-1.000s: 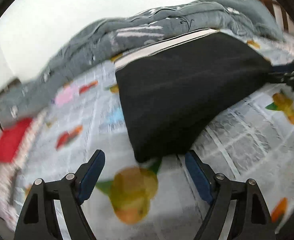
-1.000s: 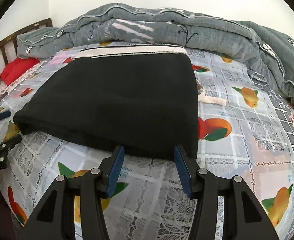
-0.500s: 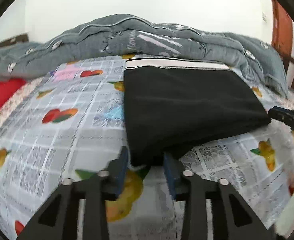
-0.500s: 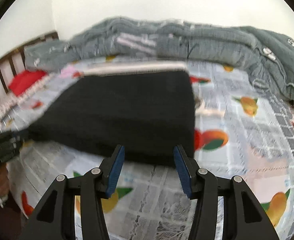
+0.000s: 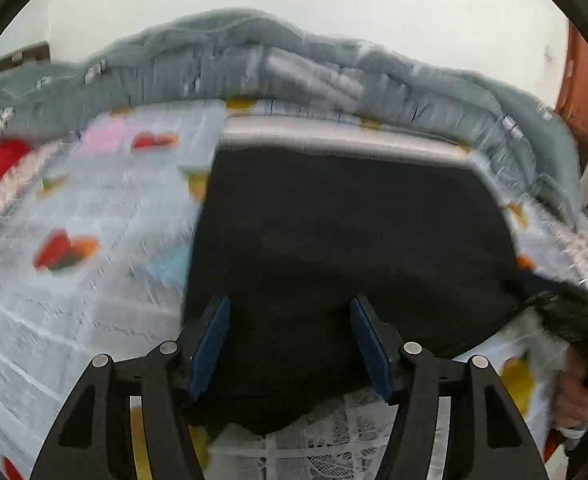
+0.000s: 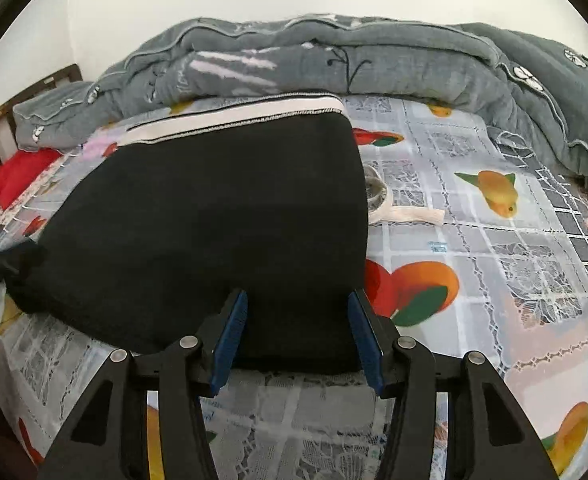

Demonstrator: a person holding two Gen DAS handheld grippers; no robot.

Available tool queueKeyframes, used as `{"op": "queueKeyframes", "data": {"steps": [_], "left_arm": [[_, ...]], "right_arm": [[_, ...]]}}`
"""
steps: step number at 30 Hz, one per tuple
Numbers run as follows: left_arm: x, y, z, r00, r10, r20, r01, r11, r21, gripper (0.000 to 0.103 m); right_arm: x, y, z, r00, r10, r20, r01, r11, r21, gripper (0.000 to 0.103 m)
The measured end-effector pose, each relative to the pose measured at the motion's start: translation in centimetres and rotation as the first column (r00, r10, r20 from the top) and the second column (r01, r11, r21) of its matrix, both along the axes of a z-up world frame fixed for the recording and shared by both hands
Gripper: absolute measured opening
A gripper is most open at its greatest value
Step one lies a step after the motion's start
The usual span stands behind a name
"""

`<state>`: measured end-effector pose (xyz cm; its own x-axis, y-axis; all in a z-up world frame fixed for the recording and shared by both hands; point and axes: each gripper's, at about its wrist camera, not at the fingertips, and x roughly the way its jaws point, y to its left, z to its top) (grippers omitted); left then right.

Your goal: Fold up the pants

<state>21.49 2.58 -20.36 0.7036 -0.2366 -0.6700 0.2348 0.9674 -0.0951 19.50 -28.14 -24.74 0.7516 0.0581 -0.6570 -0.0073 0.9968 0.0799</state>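
Left wrist view: the left tool point(image 5: 290, 342), just reopening, is straddling the near corner of the black pants point(image 5: 349, 240) lying on the bed point(image 5: 86, 280), gripping nothing; it should bite all layers

Right wrist view: the right tool point(image 6: 297, 334) is gaping half-open around the pants' near hem, unclamped; both should close together

Bright, even light; left view motion-blurred; fisheye edges bowed.

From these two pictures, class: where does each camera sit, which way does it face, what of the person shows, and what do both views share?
Left wrist: sits on the left tool, facing down the bed over the black pants; its open jaws straddle the near hem; a hand shows right.
Right wrist: sits on the right tool, facing the same way; jaws open over the hem.
Shared: pants, grey quilt, fruit-print sheet.
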Motion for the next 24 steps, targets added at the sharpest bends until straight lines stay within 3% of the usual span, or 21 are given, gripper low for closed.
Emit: {"op": "queueKeyframes", "data": {"steps": [4,10,24], "left_arm": [[-1.6,-0.4,-0.3,0.998,-0.031,0.047,0.029,0.998,0.058,0.062],[-1.8,0.6,-0.1,1.0,-0.018,0.014,0.018,1.0,0.02,0.065],[-2.2,1.3,0.1,0.997,0.066,-0.044,-0.066,0.998,-0.009,0.069]], "right_arm": [[-0.1,-0.4,0.0,1.0,0.013,-0.008,-0.013,1.0,0.006,0.051],[-0.1,0.2,-0.3,1.0,-0.002,0.0,0.002,0.999,-0.032,0.051],[-1.6,-0.8,0.1,0.998,-0.031,-0.048,0.033,0.999,0.034,0.051]]}}
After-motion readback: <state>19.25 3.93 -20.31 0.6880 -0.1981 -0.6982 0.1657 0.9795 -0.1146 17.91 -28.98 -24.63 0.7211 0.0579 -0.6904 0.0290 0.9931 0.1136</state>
